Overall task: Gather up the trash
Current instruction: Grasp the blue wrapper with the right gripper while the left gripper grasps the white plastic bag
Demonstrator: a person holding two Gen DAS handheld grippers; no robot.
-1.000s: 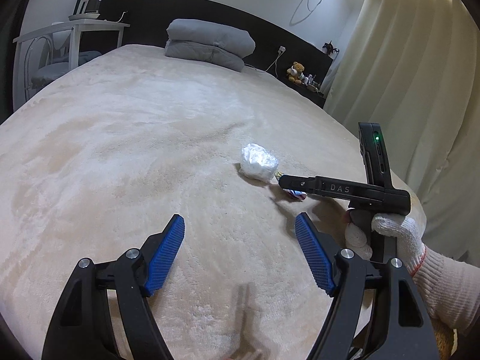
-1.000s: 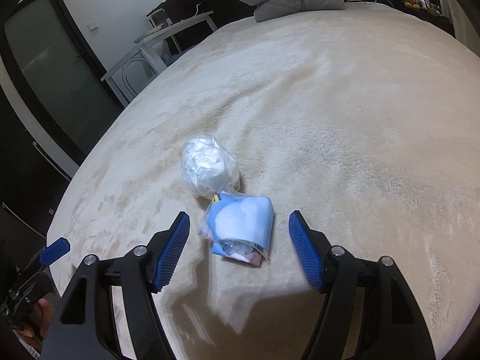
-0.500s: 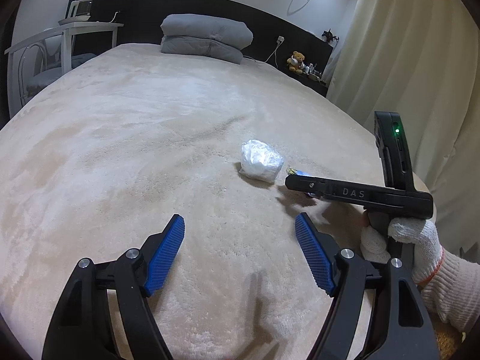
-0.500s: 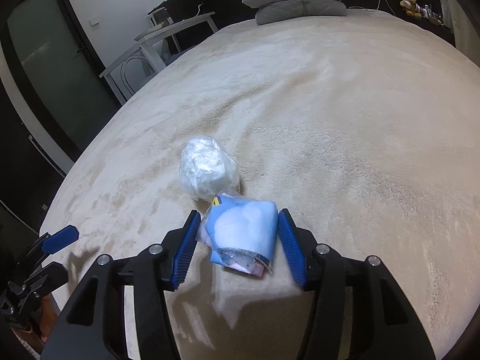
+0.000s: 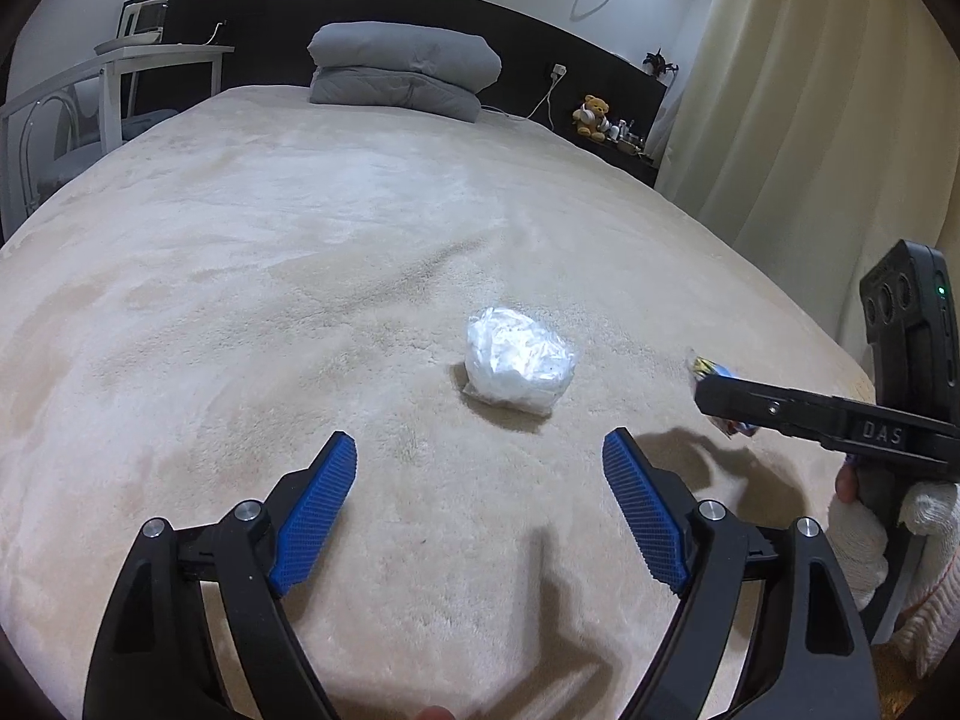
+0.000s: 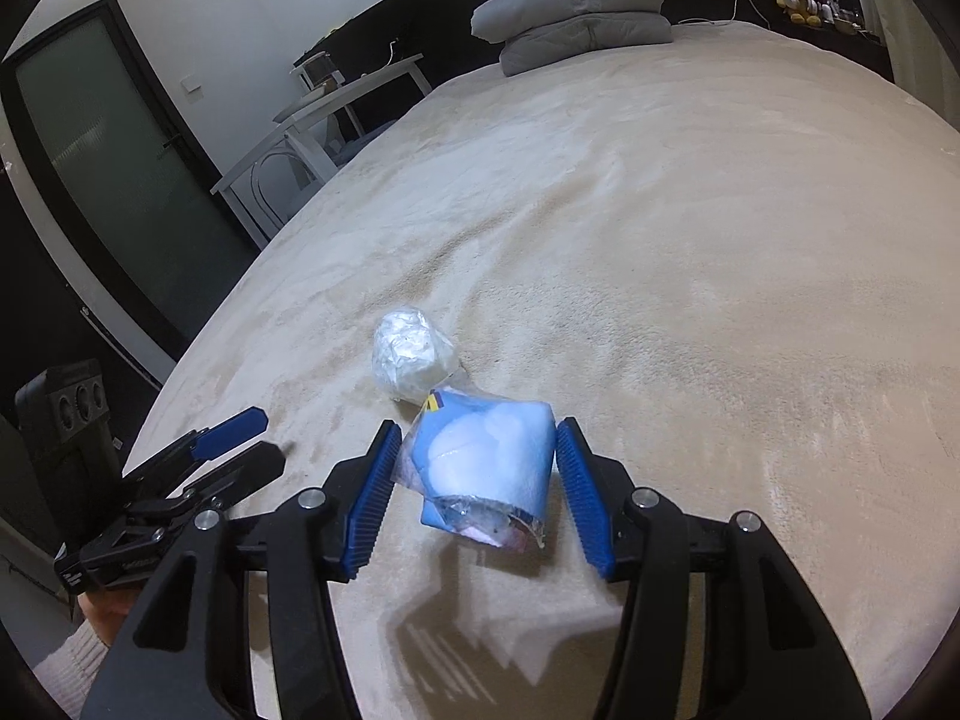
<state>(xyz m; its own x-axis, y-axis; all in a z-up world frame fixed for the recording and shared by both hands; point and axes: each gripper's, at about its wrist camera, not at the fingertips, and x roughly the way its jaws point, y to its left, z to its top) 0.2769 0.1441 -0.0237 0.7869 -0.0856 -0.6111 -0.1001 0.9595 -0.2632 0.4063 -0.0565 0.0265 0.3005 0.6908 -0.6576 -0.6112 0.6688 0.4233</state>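
Observation:
My right gripper is shut on a light blue plastic packet and holds it lifted just above the beige bed cover; its shadow falls below it. The packet peeks out behind the right gripper in the left wrist view. A crumpled clear plastic bag lies on the cover, also in the right wrist view, just beyond the packet. My left gripper is open and empty, hovering short of the bag; it shows at left in the right wrist view.
Folded grey bedding lies at the head of the bed by a dark headboard. A white side table stands left, a cream curtain right. A teddy bear sits on a bedside shelf. A dark door is left of the bed.
My right gripper closed on the blue packet and lifted it off the cover, away from the clear bag. My left gripper stayed open and edged closer to the bag.

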